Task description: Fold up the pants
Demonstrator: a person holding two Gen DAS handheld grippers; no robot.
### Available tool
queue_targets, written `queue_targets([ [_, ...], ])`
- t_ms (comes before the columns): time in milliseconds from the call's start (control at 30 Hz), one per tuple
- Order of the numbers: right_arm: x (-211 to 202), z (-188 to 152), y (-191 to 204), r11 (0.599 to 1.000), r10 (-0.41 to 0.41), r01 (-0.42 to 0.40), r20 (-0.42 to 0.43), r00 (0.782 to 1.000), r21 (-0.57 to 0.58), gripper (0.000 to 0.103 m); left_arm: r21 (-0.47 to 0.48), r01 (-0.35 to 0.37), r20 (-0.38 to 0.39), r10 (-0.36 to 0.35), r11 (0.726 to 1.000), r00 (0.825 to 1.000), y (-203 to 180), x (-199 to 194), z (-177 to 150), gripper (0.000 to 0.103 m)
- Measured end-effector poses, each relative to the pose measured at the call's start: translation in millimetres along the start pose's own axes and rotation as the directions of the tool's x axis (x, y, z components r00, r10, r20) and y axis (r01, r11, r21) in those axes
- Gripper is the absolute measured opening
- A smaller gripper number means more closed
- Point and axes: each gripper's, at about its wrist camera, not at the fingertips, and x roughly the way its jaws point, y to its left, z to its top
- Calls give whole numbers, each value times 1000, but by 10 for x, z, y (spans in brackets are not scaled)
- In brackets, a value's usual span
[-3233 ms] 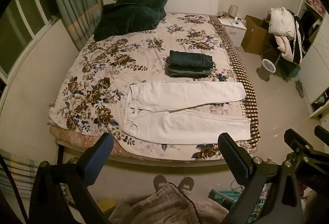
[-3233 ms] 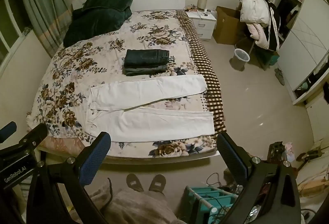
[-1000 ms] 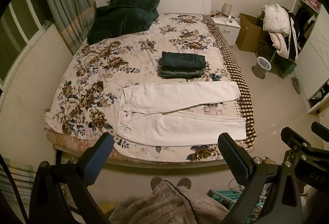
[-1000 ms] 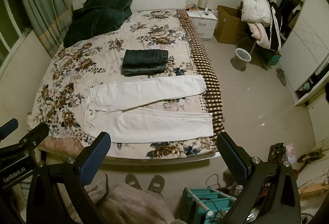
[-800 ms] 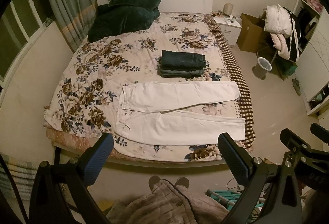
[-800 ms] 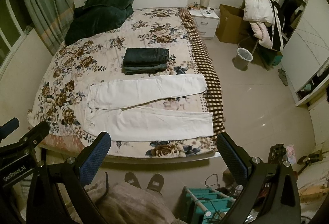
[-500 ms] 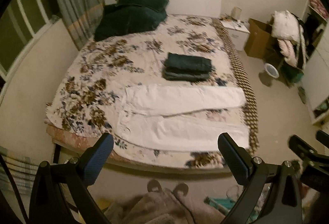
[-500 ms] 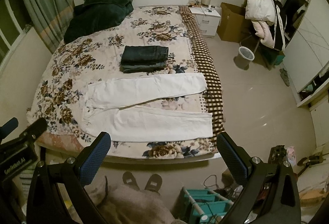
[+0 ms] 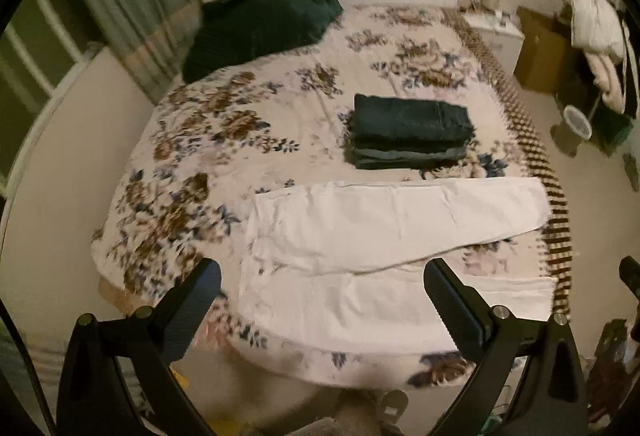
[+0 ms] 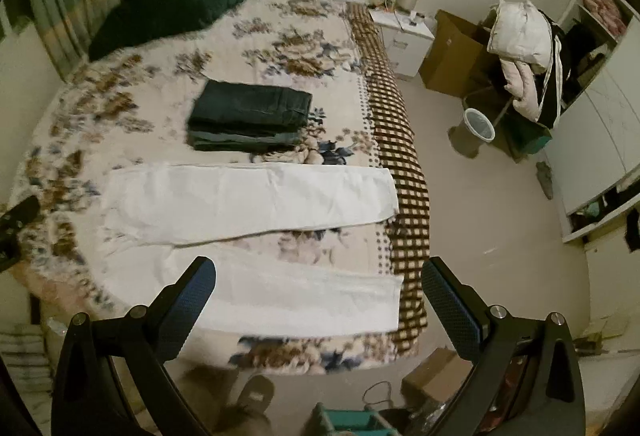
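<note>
White pants point(image 9: 384, 224) lie flat and unfolded across the near part of the floral bed point(image 9: 248, 123), waistband to the left, two legs spread to the right. They also show in the right wrist view point(image 10: 248, 195). My left gripper point(image 9: 322, 292) is open and empty, above the near leg close to the waist. My right gripper point(image 10: 318, 288) is open and empty, above the near leg toward the cuff. Neither touches the cloth.
A stack of folded dark jeans point(image 9: 410, 131) sits behind the pants. Dark green pillows point(image 9: 268, 15) lie at the headboard. A nightstand point(image 10: 404, 35), cardboard box point(image 10: 452, 51), bin point(image 10: 478, 129), clothes-laden chair point(image 10: 520, 55) and wardrobe point(image 10: 600, 139) stand right of the bed.
Both grippers have moved forward and down toward the bed, so the pants look larger and closer. Both grippers stay open. The pants have not moved.
</note>
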Motion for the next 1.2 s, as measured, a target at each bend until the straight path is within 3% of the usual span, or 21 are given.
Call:
queue_targets([
  [200,1677,736,208,1000,-23,21,-134,991,-18,103,60,32,-75,-27,998,997,-276,1213,492,103],
  [400,3417,1047,585,986,-13,-27,-241,970,-163,103,177,23,-143,2,984,990,-671,2491,732,103],
  [533,4535,1123,897,950,-41,-58,-306,951,-308,103,280,45,-229,21,959,973,-952,3459,704,103],
  [700,5582,1180,1171,874,-92,-91,-348,933,-477,102,328,91,-341,28,940,940,-1073,4437,670,93],
  [800,5926,1169,1224,833,-119,-114,-376,919,-541,91,375,156,-395,5,914,919,-1152,4831,667,93],
  [867,6108,1173,1257,817,-86,-175,-416,905,-550,83,394,209,-418,-27,895,908,-1175,4984,628,93],
  [933,6158,1175,1307,804,-32,-235,-435,900,-546,56,420,246,-395,-68,873,916,-1181,5011,588,91],
  [967,6147,1182,1314,809,-15,-246,-437,899,-534,47,413,274,-394,-100,869,914,-1169,4987,583,80],
  [1000,6113,1181,1316,814,12,-262,-436,900,-519,30,405,304,-382,-143,862,913,-1139,4903,589,62],
  [1033,6060,1178,1307,822,33,-265,-422,906,-503,16,396,315,-378,-159,863,912,-1116,4849,594,53],
  [1100,5959,1163,1261,836,55,-259,-396,916,-483,10,385,320,-362,-177,866,915,-1037,4687,594,28],
  [1200,5732,1129,1127,865,105,-255,-341,934,-433,9,361,318,-336,-196,876,921,-927,4404,598,16],
])
